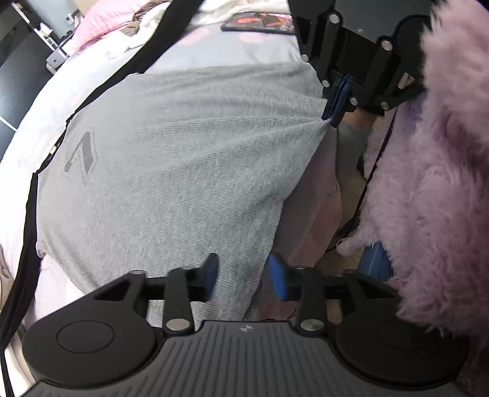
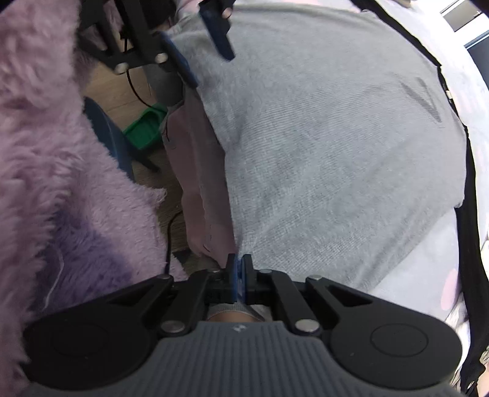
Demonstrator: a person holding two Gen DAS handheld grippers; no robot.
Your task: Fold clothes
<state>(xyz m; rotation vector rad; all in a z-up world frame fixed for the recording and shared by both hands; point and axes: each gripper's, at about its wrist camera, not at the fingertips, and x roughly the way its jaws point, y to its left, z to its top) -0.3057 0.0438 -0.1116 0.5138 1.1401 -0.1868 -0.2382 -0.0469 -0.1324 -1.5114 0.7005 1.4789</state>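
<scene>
A grey shirt (image 1: pixel 171 158) with black sleeves and a dark chest logo (image 1: pixel 81 160) lies spread on a pale bed cover (image 1: pixel 45 103). My left gripper (image 1: pixel 244 274) hovers open over the shirt's near hem, its blue pads (image 1: pixel 278 278) apart with cloth under them, not pinched. In the right wrist view this gripper (image 2: pixel 201 49) straddles the shirt's far corner. My right gripper (image 2: pixel 240 274) is shut on the hem of the grey shirt (image 2: pixel 321 146). The left wrist view shows it (image 1: pixel 333 117) pulling the cloth up into a small peak.
A fluffy pink sleeve (image 1: pixel 434 183) fills the side next to the bed edge (image 2: pixel 198 171). Below lie a wooden floor, a black cable (image 2: pixel 169 241), a green object (image 2: pixel 143 128) and a blue chair part (image 2: pixel 107 131). A dark flat item (image 1: pixel 259 21) rests at the bed's far end.
</scene>
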